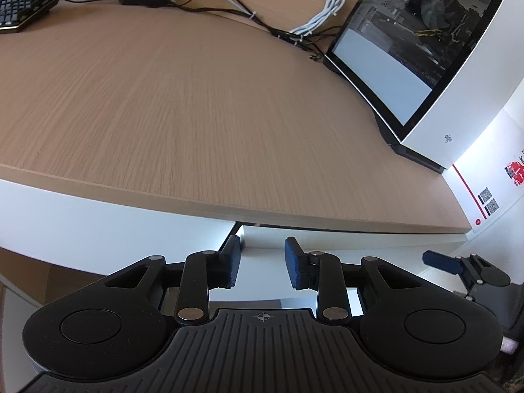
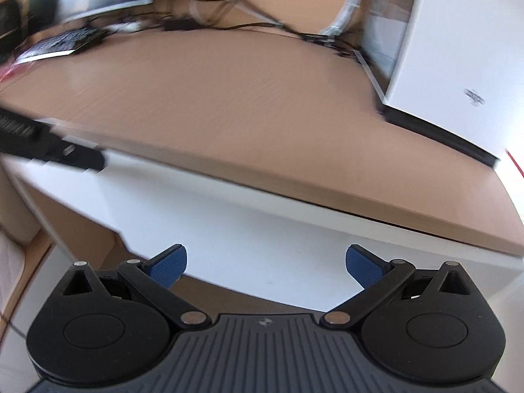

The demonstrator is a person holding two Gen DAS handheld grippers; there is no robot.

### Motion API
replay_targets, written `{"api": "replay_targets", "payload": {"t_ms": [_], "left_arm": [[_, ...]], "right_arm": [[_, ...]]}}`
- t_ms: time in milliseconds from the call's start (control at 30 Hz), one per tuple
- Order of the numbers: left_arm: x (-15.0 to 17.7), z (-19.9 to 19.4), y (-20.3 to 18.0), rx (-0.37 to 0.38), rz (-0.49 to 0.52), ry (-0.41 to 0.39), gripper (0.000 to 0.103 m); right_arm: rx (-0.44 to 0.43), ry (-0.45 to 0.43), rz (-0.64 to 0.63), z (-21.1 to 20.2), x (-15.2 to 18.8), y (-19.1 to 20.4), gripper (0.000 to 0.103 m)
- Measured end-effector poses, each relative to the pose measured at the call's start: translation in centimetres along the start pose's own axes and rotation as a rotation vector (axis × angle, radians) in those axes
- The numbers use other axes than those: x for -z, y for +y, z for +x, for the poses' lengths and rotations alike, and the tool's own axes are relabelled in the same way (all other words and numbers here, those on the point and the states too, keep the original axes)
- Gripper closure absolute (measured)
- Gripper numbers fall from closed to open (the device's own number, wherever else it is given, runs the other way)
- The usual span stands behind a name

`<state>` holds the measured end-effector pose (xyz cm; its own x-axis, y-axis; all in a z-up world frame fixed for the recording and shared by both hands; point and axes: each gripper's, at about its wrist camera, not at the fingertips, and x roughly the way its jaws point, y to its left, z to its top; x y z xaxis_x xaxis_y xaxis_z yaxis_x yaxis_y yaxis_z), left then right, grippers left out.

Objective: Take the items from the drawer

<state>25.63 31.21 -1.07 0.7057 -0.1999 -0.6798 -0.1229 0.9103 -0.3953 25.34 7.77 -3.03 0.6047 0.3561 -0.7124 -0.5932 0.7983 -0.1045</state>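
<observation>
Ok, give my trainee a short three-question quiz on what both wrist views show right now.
1. True or false: the left gripper is holding an item.
2. Which gripper has its jaws spread wider? A) left B) right
3. Fill in: the white drawer front sits just under the edge of the ____.

Key:
1. False. Its blue pads are apart with nothing between them.
2. B. The right wrist view shows a much wider gap.
3. Desk, wooden, with a PC case, cables and a keyboard on it. No drawer contents are visible yet.
</observation>
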Motion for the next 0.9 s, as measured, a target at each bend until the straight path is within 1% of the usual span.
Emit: {"api": "replay_targets", "payload": {"t_ms": [100, 133, 167, 200, 267, 400, 533, 667, 800, 900], "left_arm": [[0.0, 0.0, 0.2, 0.005, -0.003, -0.003, 0.073], [-0.1, 0.0, 0.4, 0.006, -0.018, -0.004, 0.074], [-0.1, 0.0, 0.6, 0.003, -0.04, -0.007, 0.078], [-0.1, 0.1, 0.9, -0.001, -0.065, -0.008, 0.08], [-0.3, 0.1, 1.2, -0.007, -0.1, -0.012, 0.08], [-0.8, 0.5, 0.9, -0.022, -0.103, -0.011, 0.08], [-1.1, 0.6, 0.8, -0.019, -0.061, 0.007, 0.08], [-0.9, 0.5, 0.0, -0.027, 0.018, 0.01, 0.075], [-0.9, 0.6, -0.1, -0.02, 0.032, 0.011, 0.074], [-0.8, 0.5, -0.3, -0.023, 0.045, 0.012, 0.074]], "right_arm": [[0.03, 0.0, 0.043, 0.2, -0.3, -1.1, 0.0], [0.037, 0.003, 0.05, 0.3, -0.3, -1.4, 0.0], [0.044, 0.005, 0.055, 0.2, -0.1, -1.7, 0.0], [0.049, 0.007, 0.057, 0.2, 0.0, -1.9, 0.0], [0.054, 0.011, 0.053, 0.0, 0.2, -1.8, 0.0], [0.062, 0.015, 0.041, -0.2, 0.4, -1.8, 0.0], [0.063, 0.006, 0.078, -0.3, -0.6, -1.9, 0.0], [0.082, 0.006, 0.143, 0.2, -1.6, -2.4, 0.0], [0.108, 0.009, 0.198, 0.6, -2.0, -2.9, 0.0], [0.113, 0.0, 0.202, 0.7, -2.3, -2.8, 0.0]]}}
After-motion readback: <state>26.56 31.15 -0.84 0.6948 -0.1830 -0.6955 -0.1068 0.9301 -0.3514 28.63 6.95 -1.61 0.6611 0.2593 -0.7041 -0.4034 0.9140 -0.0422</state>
